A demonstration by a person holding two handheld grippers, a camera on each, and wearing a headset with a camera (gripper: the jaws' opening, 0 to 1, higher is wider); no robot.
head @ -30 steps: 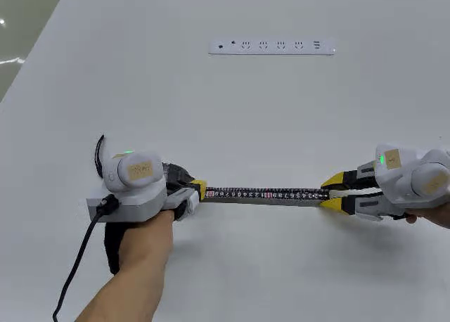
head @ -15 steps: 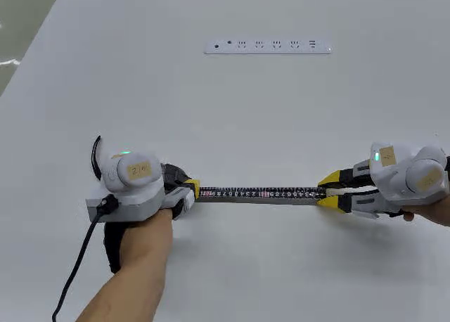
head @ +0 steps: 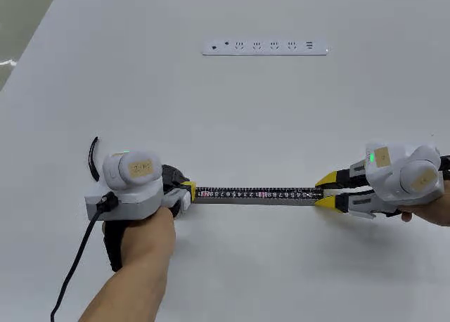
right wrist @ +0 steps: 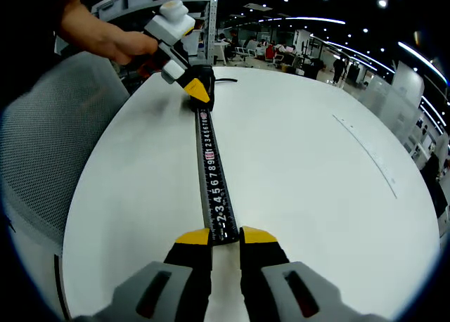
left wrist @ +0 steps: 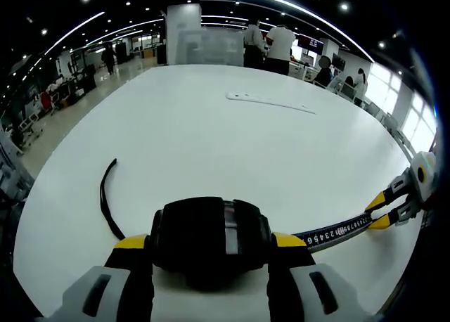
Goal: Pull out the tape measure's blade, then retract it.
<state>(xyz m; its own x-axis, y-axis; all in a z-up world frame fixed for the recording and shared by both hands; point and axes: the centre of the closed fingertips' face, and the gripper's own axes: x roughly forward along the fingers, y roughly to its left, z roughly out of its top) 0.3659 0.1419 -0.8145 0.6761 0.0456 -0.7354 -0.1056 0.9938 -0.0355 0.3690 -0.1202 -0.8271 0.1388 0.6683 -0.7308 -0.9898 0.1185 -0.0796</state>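
Head view: the left gripper [head: 184,195] is clamped on the case [left wrist: 211,241], down at the table [head: 246,111]; the right gripper [head: 325,193] pinches the blade [head: 256,194] end. If that pinch slips, the blade may whip back.

The blade [head: 256,194] forms a low bar across the counter [head: 246,118]. The left gripper [head: 187,192] clamps the tape measure's case [left wrist: 211,234] at one end and the right gripper [head: 328,193] pinches the other, so a straight pass over that line is blocked. Beyond the blade a broad band of white counter runs to the power strip [head: 264,48], which lies flat, well apart; the blade's near side is likewise open. Past the case end, a curved black strap [head: 92,159] lies on the counter and a black cable [head: 77,262] trails toward the person.
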